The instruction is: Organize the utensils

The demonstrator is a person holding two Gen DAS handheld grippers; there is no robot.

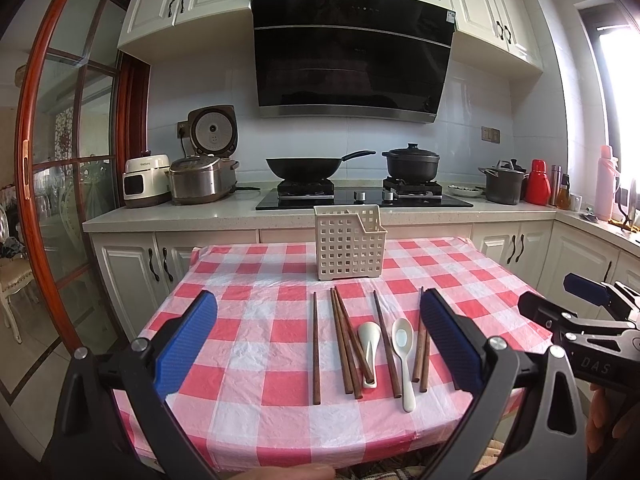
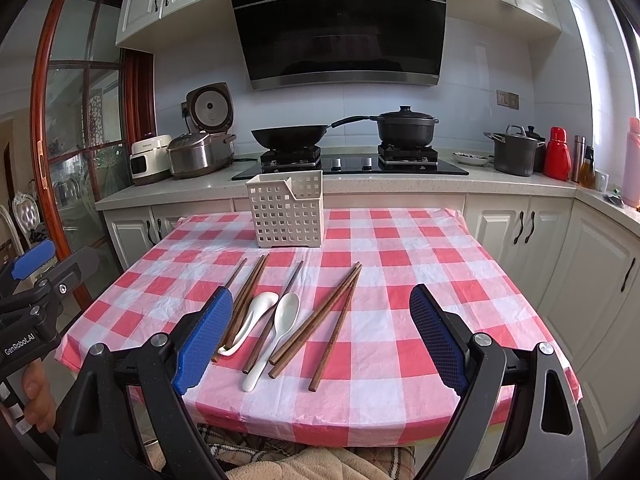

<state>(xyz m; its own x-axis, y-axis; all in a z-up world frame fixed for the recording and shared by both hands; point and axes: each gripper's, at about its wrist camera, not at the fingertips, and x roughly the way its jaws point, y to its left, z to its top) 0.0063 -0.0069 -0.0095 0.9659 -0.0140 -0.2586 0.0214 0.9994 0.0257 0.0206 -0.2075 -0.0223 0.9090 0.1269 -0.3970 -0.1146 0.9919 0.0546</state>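
Both tongs wide open and empty, held over the near edge of the counter (image 1: 224, 420), which is covered by a red-and-white checked cloth. Left tongs (image 1: 318, 344); right tongs (image 2: 322, 340).

Utensils lie loose on the cloth between near edge and centre: wooden chopsticks (image 1: 344, 344) in scattered singles and pairs, roughly parallel, plus two white ceramic spoons. Short spoon (image 1: 368, 344) lies touching or overlapping a chopstick pair; long spoon (image 1: 403, 356) just right of it, beside a single stick. White perforated utensil basket (image 1: 348, 242) stands upright at the far centre, apparently empty. Nothing sorted yet.

Risks, as judged:
- Chopsticks are thin and flat on the cloth; a grab may bunch the cloth or roll a stick.
- Overlapped pieces: lifting one could drag its neighbour.
- Glazed spoons may slip from the pads.
- Basket looks light; an off-centre insertion could tip it.
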